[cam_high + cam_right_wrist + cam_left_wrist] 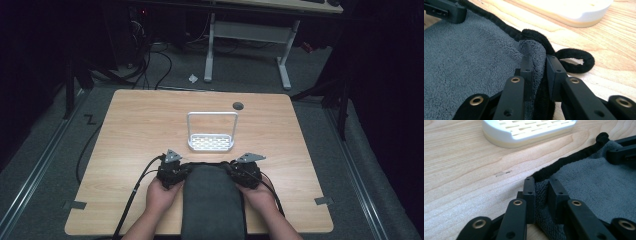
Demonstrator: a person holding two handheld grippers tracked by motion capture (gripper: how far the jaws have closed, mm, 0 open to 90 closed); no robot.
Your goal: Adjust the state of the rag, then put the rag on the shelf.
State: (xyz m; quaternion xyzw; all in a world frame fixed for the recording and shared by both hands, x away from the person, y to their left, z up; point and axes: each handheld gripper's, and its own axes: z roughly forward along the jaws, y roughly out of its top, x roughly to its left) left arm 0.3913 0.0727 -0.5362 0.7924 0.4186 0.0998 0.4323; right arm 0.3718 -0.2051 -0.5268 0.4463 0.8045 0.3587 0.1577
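Both my tongs clamped on the far corners of the grey towel (210, 197).

My left tongs (542, 185) pinch the towel's far left corner, cloth bunched between the pads just behind the black hem (571, 160). My right tongs (538, 62) grip the far right corner, cloth folded up between the pads, with the black hanging loop (576, 60) lying on the wood just beside them. In the high view, my left tongs (172, 172) and right tongs (246, 172) sit at the towel's two far corners; the towel lies flat at the near edge of the wooden table (140, 125). Just beyond it stands a white rack (211, 142) with an upright handle frame, apart from the towel.
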